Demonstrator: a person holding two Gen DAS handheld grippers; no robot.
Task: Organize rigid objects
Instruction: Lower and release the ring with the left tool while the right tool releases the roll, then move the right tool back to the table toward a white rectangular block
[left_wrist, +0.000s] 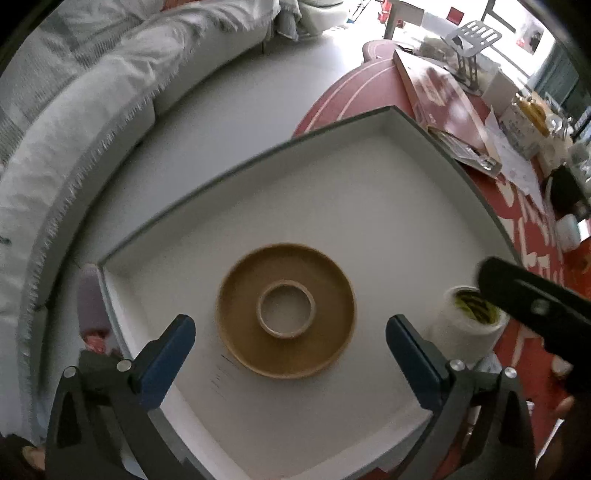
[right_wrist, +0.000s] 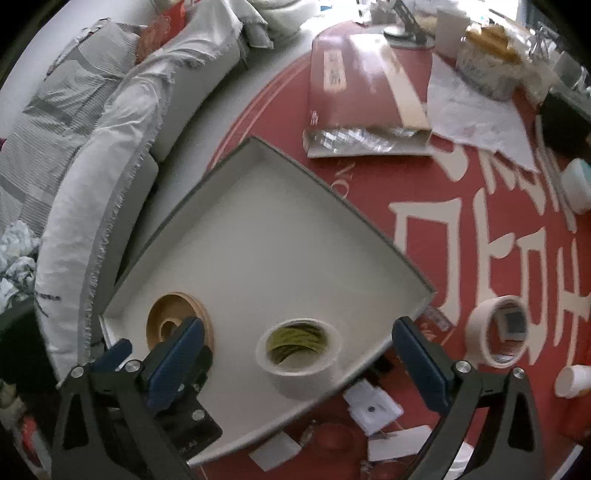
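Brown tape roll (left_wrist: 287, 311), white tape roll (right_wrist: 300, 357), grey-rimmed white tray (right_wrist: 273, 243)

A home living room: fringed sofa (left_wrist: 92, 122), cluttered red table (right_wrist: 461, 240)

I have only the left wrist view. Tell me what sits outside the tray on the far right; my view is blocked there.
Observer: Another white tape roll lies on the red tabletop, apart from the tray.
Operator: Report the right gripper.
Observer: Right gripper is open, hanging over the white tape roll with a yellow core that lies inside the tray, pads clear of it.
Operator: Say what lies near the tray's near edge.
Observer: Small white cards are scattered on the tabletop.
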